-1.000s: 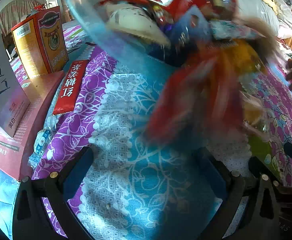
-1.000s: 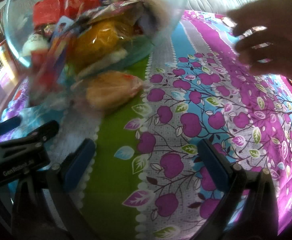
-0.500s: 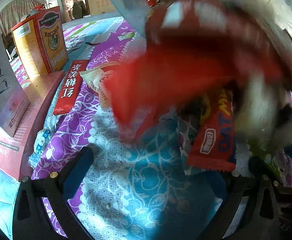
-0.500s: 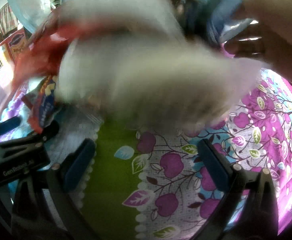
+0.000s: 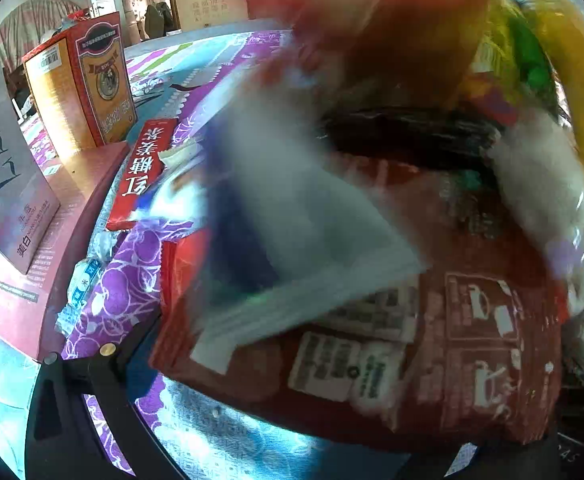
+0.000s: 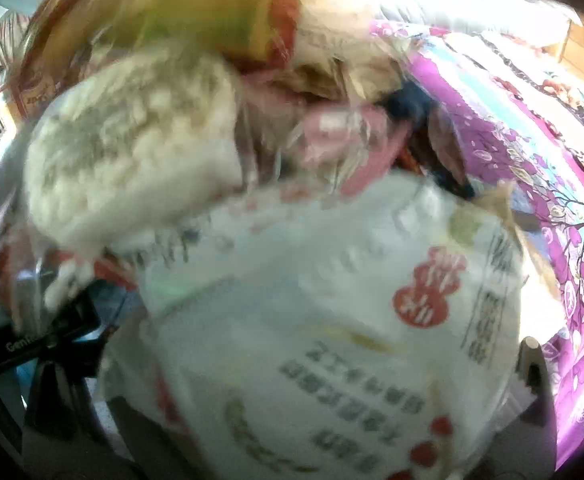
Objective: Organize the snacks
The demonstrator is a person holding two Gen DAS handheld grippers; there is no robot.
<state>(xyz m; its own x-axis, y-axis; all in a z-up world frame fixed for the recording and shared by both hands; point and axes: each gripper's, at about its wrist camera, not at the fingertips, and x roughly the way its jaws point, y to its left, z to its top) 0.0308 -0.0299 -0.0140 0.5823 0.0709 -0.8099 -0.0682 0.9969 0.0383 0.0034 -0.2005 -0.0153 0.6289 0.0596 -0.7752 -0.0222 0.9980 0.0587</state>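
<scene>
Although motion blur smears most of both views, you can make out a heap of snack packets piled right over your 2 grippers. From your left wrist camera, a glossy red foil packet [image 5: 432, 360] with white label panels lies closest to the lens, and a pale, flat rectangular packet [image 5: 304, 248] rests tilted on top of it. Behind them sit a dark crinkled wrapper [image 5: 408, 136] and a yellow-and-green blur you cannot identify. Only 1 black finger [image 5: 104, 408] of the left gripper shows; how far it stands open cannot be told, nor whether it grips anything.

To the left stand an upright orange cardboard box [image 5: 80, 84] and a flat red carton [image 5: 144, 172] with white characters, on the purple floral cloth [image 5: 128, 280].

From your right wrist camera, a smooth white plastic bag [image 6: 332, 340] with red print fills the foreground, with a rough, crumbly pale cake [image 6: 132, 160] just above it. The right gripper's fingers are buried; you cannot tell its opening.
</scene>
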